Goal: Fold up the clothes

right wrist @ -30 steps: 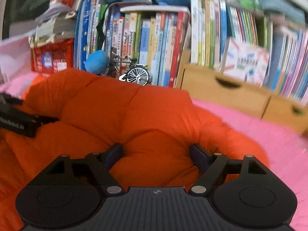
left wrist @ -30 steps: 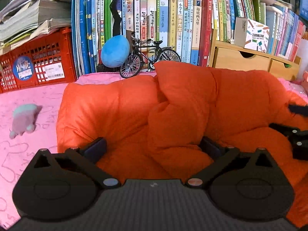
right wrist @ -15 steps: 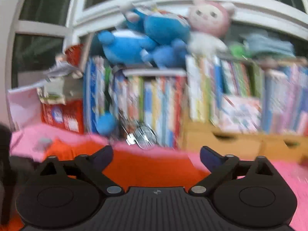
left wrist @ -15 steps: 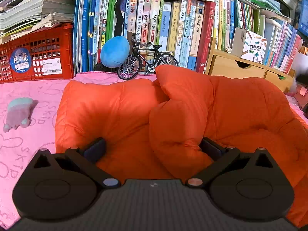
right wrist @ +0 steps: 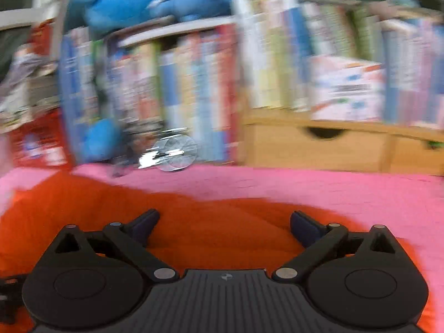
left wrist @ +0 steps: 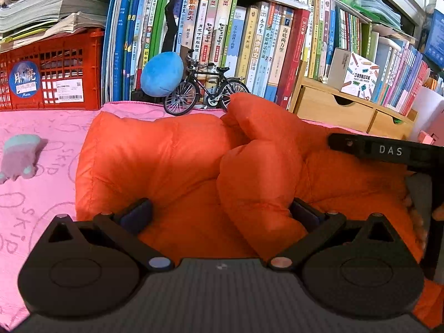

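jacket (left wrist: pixel 172 166): orange, puffy — bunched on pink bed (left wrist: pixel 41 199)
left gripper (left wrist: pixel 219 213): spread, a fold between, unpinched
right gripper (right wrist: pixel 224 224): just opened, nothing pinched
step: between folds — regrasp an edge next

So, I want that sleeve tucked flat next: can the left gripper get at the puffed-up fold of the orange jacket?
Probably yes: the left gripper stands open with the orange jacket's raised fold between its fingers, nothing covering it.

The right gripper (right wrist: pixel 223 226) is hanging wide apart, its jaws having just been opening, over the orange jacket (right wrist: pixel 116 216), with blurred books (right wrist: pixel 177 94) showing at twelve o'clock
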Motion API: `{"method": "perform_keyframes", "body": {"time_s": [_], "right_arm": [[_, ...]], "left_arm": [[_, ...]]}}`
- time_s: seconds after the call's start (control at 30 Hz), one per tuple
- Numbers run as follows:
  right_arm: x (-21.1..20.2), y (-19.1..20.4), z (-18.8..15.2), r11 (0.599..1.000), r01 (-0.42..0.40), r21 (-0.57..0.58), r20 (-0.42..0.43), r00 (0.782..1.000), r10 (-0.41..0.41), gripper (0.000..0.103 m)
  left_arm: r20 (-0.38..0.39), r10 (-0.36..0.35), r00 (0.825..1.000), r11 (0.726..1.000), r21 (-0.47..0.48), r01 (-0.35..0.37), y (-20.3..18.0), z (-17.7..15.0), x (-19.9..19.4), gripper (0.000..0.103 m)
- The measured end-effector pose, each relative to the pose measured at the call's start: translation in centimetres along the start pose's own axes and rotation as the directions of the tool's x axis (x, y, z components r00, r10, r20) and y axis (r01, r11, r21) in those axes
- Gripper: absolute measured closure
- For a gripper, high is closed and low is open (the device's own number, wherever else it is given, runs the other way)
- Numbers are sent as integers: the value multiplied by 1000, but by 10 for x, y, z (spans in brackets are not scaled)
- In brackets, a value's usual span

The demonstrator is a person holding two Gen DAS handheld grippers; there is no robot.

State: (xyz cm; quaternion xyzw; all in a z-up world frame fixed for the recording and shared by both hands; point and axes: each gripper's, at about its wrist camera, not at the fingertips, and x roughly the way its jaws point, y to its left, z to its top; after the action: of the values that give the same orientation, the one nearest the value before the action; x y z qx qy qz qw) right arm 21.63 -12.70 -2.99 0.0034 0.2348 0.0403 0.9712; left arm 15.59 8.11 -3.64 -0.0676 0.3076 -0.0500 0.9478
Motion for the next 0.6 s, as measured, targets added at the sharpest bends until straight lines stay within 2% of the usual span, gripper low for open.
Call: {"method": "perform_keyframes", "body": {"time_s": [0.03, 0.07, 0.23, 0.37, 0.43, 0.5, 0.57, 0.6], "right_arm": [[-2, -2, -2, 998, 66, 10, 13, 998, -66, 2], [1, -3, -5, 996, 85, 21, 15, 996, -85, 0], [9, -3, -12, 997, 71, 18, -31, 997, -71, 0], [24, -6, -9, 998, 57, 26, -103, 993, -54, 0], [22, -6, -10, 997, 73, 28, -98, 993, -70, 0], [12, -5, -11, 990, 137, 33, -65, 989, -135, 0], [-5, -3, -12, 966, 255, 41, -9, 967, -255, 0], [-13, -3, -12, 959, 281, 46, 14, 959, -282, 0]], "left_arm": [[0, -2, 1000, 1000, 0, 2, 0, 1, 0, 0], [0, -5, 1000, 1000, -2, 5, 0, 1, 0, 0], [3, -15, 1000, 1000, -9, 15, 1, 0, -1, 0], [3, -18, 1000, 1000, -11, 18, 2, 0, -2, 0], [2, -18, 1000, 1000, -10, 18, 2, 0, -1, 0], [-1, -17, 1000, 1000, -9, 17, 2, 0, -1, 0], [-3, -15, 1000, 1000, -8, 15, 2, 0, -1, 0], [-4, -14, 1000, 1000, -8, 14, 2, 0, -1, 0]]}}
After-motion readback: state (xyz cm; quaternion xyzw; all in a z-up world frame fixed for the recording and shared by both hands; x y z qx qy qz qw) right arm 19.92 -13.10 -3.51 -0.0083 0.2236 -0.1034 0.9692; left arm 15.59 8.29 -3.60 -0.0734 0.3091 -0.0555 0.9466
